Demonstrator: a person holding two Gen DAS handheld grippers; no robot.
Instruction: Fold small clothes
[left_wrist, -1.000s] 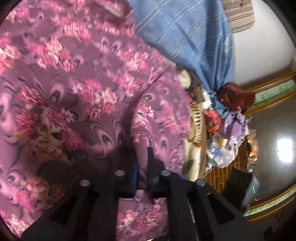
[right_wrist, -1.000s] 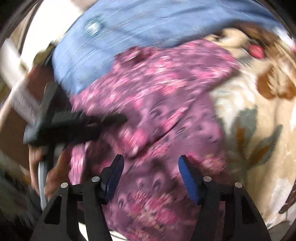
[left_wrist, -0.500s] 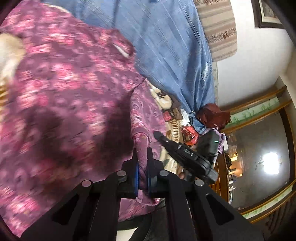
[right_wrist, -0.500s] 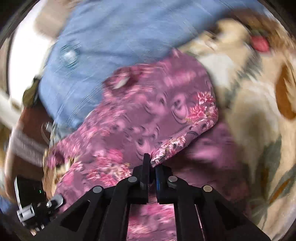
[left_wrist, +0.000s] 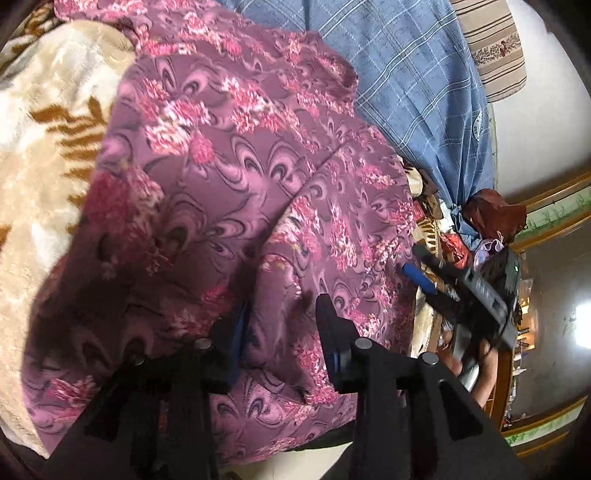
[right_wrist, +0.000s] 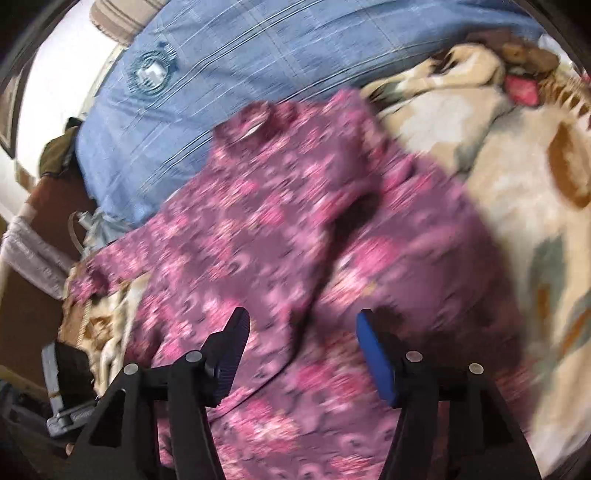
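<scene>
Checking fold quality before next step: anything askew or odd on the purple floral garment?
The purple floral garment lies skewed on the cream blanket, folded flaps overlapping unevenly and one end trailing past the blanket edge toward the blue cloth. Both the left gripper and right gripper, jaws just opened, hold nothing.

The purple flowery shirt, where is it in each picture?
Left wrist view: the purple flowery shirt fills the middle, running from the top down behind the left gripper.
Right wrist view: it lies across the middle, its collar near the top centre and its hem behind the right gripper.
Shared landmark: the blue striped cloth lies past the shirt's far end in both views, at upper right in the left view and upper left in the right.
</scene>
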